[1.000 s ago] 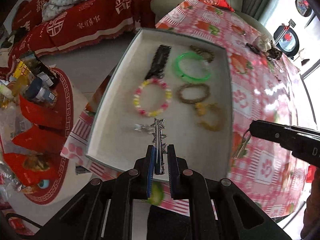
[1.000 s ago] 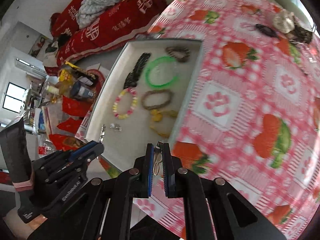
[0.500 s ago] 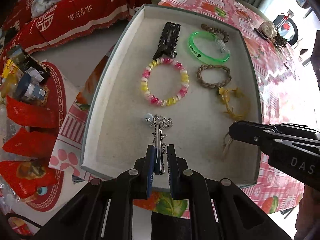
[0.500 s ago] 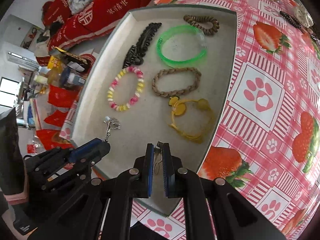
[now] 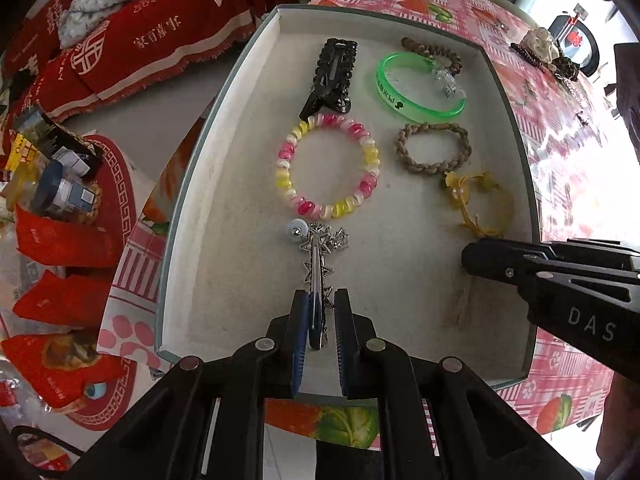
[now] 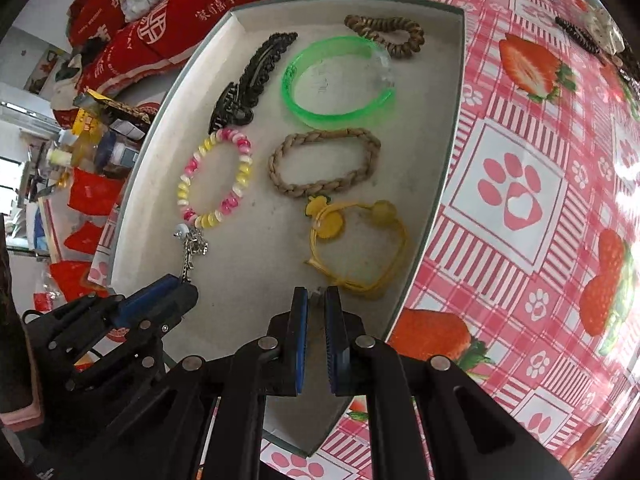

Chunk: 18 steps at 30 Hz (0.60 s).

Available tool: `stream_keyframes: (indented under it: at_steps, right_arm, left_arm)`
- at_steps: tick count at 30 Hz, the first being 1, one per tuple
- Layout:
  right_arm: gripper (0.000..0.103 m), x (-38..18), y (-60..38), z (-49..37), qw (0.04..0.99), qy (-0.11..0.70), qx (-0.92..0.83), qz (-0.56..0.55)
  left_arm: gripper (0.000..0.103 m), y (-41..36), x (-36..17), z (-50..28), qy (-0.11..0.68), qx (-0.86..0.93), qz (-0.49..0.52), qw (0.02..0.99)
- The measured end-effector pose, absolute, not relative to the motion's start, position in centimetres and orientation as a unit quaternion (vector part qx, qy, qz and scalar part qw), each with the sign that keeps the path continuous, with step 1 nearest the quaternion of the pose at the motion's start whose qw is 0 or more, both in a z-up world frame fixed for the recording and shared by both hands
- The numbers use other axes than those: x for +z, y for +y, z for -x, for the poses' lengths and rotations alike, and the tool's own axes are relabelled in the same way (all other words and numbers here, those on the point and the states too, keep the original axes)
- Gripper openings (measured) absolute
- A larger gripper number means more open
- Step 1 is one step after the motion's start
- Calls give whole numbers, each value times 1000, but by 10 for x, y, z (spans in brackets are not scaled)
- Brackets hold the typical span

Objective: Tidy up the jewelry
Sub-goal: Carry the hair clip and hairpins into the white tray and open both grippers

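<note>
A shallow white tray [image 5: 192,184] [image 6: 452,140] holds a black hair clip [image 5: 332,76], a green bangle [image 5: 420,92], two braided brown ties, a yellow tie [image 5: 476,204] and a pink-and-yellow bead bracelet [image 5: 328,164]. My left gripper [image 5: 320,296] [image 6: 176,286] is shut on a silver star clip [image 5: 318,256] [image 6: 192,246]. The clip's charm end rests on the tray floor just below the bead bracelet. My right gripper [image 6: 316,292] [image 5: 466,256] is shut on a thin tan loop [image 5: 462,300], which hangs down to the tray floor near the yellow tie.
The tray sits at the corner of a table with a pink strawberry cloth [image 6: 520,200]. Dark beads and a pale ornament [image 5: 540,44] lie at the far end of the table. Beyond the tray's left rim, red packets and bottles [image 5: 60,200] lie on the floor.
Both grippers have come down toward the tray. The right one moved from over the cloth to over the tray floor. The silver clip's charm end now touches the floor.
</note>
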State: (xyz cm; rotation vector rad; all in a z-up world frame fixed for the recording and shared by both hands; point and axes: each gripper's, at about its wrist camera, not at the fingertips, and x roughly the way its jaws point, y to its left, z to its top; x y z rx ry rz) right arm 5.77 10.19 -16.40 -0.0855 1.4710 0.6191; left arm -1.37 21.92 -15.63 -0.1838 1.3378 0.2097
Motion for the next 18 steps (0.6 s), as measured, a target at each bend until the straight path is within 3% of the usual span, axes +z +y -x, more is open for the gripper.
stream_keyframes:
  at_steps: [7, 10, 11, 12, 18]
  right_arm:
    - [10, -160, 102, -53, 693, 662, 284, 30]
    - [27, -152, 98, -55, 696, 658, 286, 22]
    - [41, -147, 97, -55, 698, 656, 287, 19]
    - [47, -142, 96, -55, 702, 651, 290, 15]
    - [48, -116, 88, -56, 715, 637, 290, 9]
  left_arm:
    - [19, 218, -149, 14, 615, 103, 86, 777]
    - [19, 217, -142, 15, 612, 105, 86, 779]
    - [19, 217, -139, 15, 610, 106, 86, 781]
    - [19, 218, -137, 16, 609, 107, 86, 781]
    - [19, 220, -126, 17, 606, 114, 90, 782]
